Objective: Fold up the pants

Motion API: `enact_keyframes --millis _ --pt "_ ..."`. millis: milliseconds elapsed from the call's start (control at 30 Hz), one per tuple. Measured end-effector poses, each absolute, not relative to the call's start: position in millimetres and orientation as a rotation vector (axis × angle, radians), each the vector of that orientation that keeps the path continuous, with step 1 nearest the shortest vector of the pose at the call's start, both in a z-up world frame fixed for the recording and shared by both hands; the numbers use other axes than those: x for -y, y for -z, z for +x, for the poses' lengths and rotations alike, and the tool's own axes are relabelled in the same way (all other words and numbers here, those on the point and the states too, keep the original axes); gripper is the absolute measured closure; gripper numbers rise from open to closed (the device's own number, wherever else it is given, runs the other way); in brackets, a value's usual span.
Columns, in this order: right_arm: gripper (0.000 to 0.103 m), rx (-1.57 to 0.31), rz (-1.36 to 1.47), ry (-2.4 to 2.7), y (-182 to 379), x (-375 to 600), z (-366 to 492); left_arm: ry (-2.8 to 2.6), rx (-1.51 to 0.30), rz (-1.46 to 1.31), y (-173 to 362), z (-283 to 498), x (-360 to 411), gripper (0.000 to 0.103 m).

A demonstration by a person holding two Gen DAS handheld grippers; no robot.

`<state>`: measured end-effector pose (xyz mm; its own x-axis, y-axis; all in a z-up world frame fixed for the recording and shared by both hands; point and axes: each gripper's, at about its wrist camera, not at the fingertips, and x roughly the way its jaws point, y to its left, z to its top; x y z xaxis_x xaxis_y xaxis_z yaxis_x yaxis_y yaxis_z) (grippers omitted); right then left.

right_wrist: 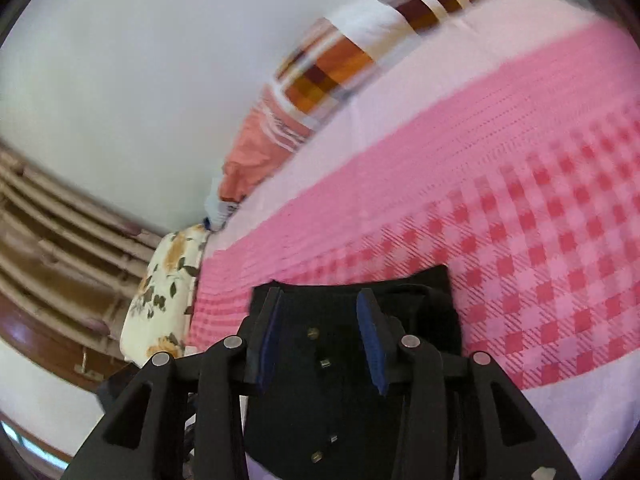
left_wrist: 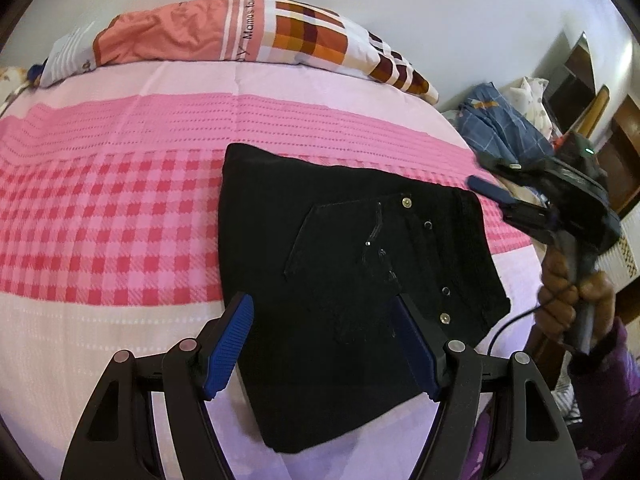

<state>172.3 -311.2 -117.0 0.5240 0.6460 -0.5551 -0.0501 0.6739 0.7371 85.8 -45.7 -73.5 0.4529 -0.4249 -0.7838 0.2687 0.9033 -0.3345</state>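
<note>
The left gripper [left_wrist: 324, 344], black-framed with ribbed blue pads, is hanging released in the left wrist view, its jaws standing wide with nothing pressed between them, one fingertip over the bedcover and the other over the folded black pants [left_wrist: 360, 264]. Those pants, dark denim with metal rivets and a stitched back pocket facing up, are lying flat as a compact folded block on the pink-and-white checked woven bedspread [left_wrist: 100, 216] covering the bed. At the head of the bed a rolled quilt in salmon, orange and brown checks [left_wrist: 248, 32] is resting against a plain white wall [left_wrist: 440, 8]. This view alone is showing the right gripper [left_wrist: 508, 200] from outside, raised just beyond the pants' far corner, a hand [left_wrist: 568, 300] in a purple sleeve gripping its handle, with a heap of blue plaid cloth [left_wrist: 504, 128] and dark wooden furniture behind it. In the right wrist view, blurred, the right gripper [right_wrist: 320, 340] is showing partly parted jaws with nothing clamped between them, poised above the pants [right_wrist: 344, 400]. Only here are a floral cream pillow [right_wrist: 164, 288] at the bed's edge and brown wooden slats [right_wrist: 60, 240] appearing.
</note>
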Motion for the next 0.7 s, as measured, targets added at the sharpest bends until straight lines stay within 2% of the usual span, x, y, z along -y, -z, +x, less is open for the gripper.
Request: enact_keyframes --millis 33,67,100,167,467,633,667,700 --pt "0.082 -0.941 0.745 -0.444 124 315 173 0.430 -1.018 -0.162 75 87 47 0.031" --pt "0.097 -0.951 0.754 -0.424 130 318 175 0.429 -1.025 -0.158 78 89 49 0.031" --pt "0.103 -0.964 0.775 -0.407 138 322 176 0.428 -1.032 -0.159 80 90 49 0.031" --pt "0.103 -0.970 0.840 -0.412 149 331 176 0.428 -1.056 -0.175 88 94 48 0.031" --pt "0.103 -1.026 0.719 -0.408 149 310 178 0.414 -1.056 -0.179 95 95 44 0.031" --pt "0.086 -0.983 0.562 -0.400 118 293 164 0.397 -1.006 -0.147 86 93 42 0.031" --pt "0.074 -0.970 0.528 -0.393 111 289 157 0.393 -0.995 -0.139 84 93 41 0.031" --pt "0.056 -0.960 0.511 -0.388 107 288 152 0.390 -0.981 -0.131 82 92 41 0.031"
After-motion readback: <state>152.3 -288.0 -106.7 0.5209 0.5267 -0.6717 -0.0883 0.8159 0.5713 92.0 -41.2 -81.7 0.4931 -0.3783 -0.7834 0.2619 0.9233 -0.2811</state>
